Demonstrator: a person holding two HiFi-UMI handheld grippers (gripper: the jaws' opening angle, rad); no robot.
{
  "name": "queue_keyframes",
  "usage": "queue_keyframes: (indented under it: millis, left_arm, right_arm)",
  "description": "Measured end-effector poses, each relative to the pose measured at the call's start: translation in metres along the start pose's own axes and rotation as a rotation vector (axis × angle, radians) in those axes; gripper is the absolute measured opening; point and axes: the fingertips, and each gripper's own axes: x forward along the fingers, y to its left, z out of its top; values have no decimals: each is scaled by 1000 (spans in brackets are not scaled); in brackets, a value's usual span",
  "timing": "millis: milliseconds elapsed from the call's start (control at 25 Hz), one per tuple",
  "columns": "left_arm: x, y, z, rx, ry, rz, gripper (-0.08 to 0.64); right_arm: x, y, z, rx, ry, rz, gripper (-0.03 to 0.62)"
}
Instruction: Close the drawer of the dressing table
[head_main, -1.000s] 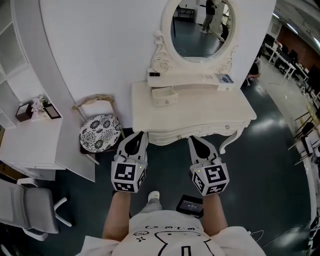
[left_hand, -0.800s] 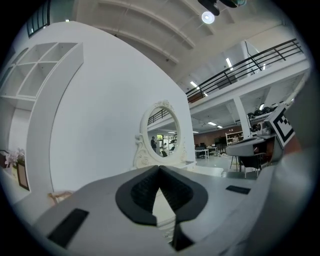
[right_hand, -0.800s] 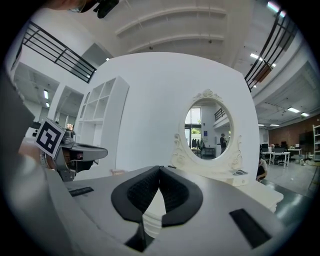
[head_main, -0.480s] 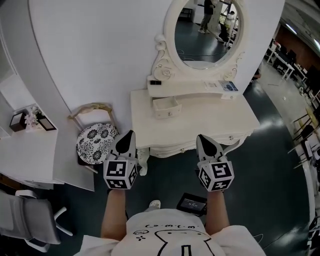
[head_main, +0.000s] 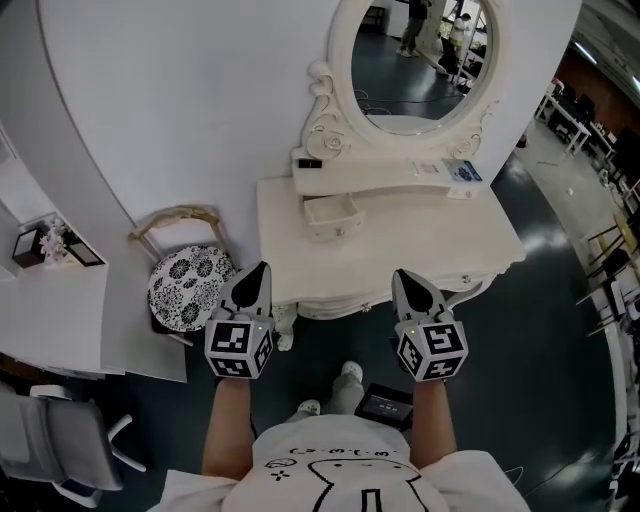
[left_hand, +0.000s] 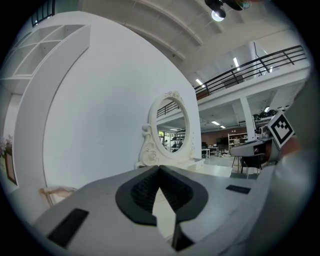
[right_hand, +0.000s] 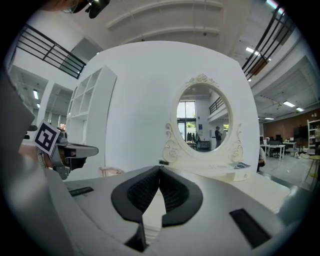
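Far out to the L of the L gripper (head_main: 260, 268) sits a white desk (head_main: 50, 310), w/ a grey office chair (head_main: 45, 440) nearer the person. Just L of that gripper is a stool (head_main: 188, 288) w/ a black-and-white patterned seat. The L gripper points at the front of the dressing table (head_main: 420, 245), tips by the table's L front corner, jaws closed tip to tip w/ nothing btwn them. Ahead of it and a bit to its R, the small drawer (head_main: 332, 214) sticks out from the low shelf unit under the oval mirror (head_main: 420, 60). It's pulled partway open & well apart from both grippers. The R gripper (head_main: 402, 274) is held alongside the L one, tips at the table's front edge, jaws also together & empty. Behind the R gripper, down on the dark floor (head_main: 540, 330), lies a small dark device (head_main: 383, 405), close to the person's shoe (head_main: 350, 372).
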Motion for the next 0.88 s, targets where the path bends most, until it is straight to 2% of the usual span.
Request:
queue_keyframes:
  millis: [200, 440, 600, 880]
  left_arm:
    - [27, 5, -9, -19, 31, 5, 3]
    - [70, 15, -23, -26, 94, 54, 3]
    - [105, 16, -29, -35, 129, 75, 28]
    - [159, 9, -51, -20, 232, 90, 84]
  right_arm:
    - [30, -18, -8, 23, 17, 30, 25]
    - [78, -47, -22, 42, 70, 82, 25]
    - [111, -65, -31, 39, 111, 143, 33]
    - [166, -91, -54, 2, 210, 290, 90]
